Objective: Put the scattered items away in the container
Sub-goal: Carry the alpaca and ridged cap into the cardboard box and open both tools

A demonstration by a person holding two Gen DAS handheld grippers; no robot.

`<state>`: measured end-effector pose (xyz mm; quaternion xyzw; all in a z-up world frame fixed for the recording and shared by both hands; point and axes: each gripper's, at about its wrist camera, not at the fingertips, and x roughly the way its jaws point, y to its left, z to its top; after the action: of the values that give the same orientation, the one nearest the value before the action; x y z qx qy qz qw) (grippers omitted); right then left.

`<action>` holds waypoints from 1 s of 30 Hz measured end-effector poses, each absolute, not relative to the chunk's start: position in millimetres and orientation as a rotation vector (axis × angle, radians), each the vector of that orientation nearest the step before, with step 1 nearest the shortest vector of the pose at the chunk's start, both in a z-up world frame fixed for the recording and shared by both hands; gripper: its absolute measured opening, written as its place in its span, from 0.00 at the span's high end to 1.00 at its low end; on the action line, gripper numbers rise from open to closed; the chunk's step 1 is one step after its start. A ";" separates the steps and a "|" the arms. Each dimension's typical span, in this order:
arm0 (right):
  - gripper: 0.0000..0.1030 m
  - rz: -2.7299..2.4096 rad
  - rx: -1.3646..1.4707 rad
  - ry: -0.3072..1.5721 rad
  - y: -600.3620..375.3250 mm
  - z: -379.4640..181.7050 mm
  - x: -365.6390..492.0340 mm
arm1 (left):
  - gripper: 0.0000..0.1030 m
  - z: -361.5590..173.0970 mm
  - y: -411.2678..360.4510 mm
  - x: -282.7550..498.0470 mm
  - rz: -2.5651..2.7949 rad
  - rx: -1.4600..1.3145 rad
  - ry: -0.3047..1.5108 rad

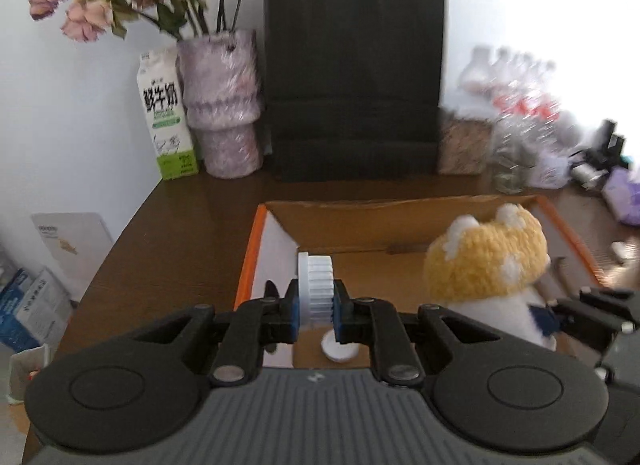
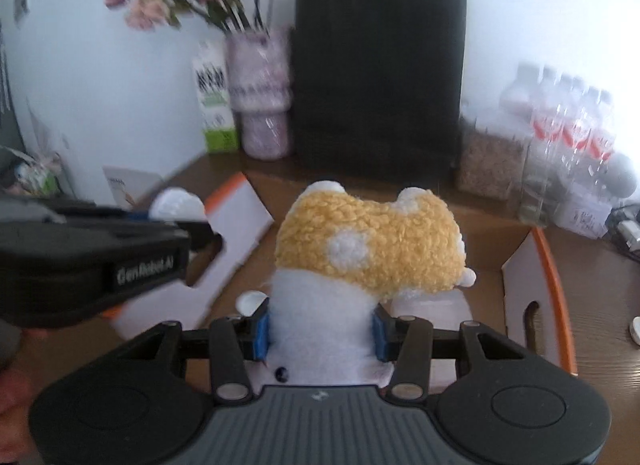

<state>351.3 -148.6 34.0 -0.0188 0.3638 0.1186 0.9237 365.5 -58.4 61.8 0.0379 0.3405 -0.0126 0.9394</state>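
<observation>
Left gripper (image 1: 316,307), jaws pinching a white ribbed bottle cap (image 1: 315,290) above the open cardboard box (image 1: 360,221) on the brown counter (image 1: 180,225). Right gripper (image 2: 320,335), jaws clamped on the white body of a plush toy (image 2: 370,243) with a yellow, white-spotted knitted cap, held over the same box.

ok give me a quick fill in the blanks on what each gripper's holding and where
1. The left gripper is shut on a white ____.
2. The right gripper grips the plush toy by its ____ body.
3. Both hang over the open cardboard ____.
4. Behind it stands a black paper ____.

Missing: cap; white; box; bag
</observation>
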 end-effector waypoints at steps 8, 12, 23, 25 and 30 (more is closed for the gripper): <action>0.57 0.234 -0.118 0.819 -141.4 -0.8 374.5 | 0.85 19.7 -62.9 406.8 -0.021 0.079 0.841; 0.56 0.222 -0.156 0.843 -139.7 -5.4 378.7 | 0.85 9.0 -64.8 410.9 -0.025 0.090 0.868; 0.20 0.221 -0.174 0.821 -139.5 8.1 367.8 | 0.51 12.2 -68.5 400.9 0.011 0.154 0.848; 0.13 0.214 -0.175 0.808 -140.9 14.3 363.4 | 0.38 18.8 -70.2 394.5 0.027 0.180 0.817; 0.10 0.194 -0.139 0.791 -149.7 31.3 350.9 | 0.17 37.5 -71.7 373.6 0.022 0.188 0.749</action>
<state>350.9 -149.7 31.3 -0.0676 0.3845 0.0942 0.9158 373.6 -71.7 37.5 0.0918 0.3651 0.0106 0.9264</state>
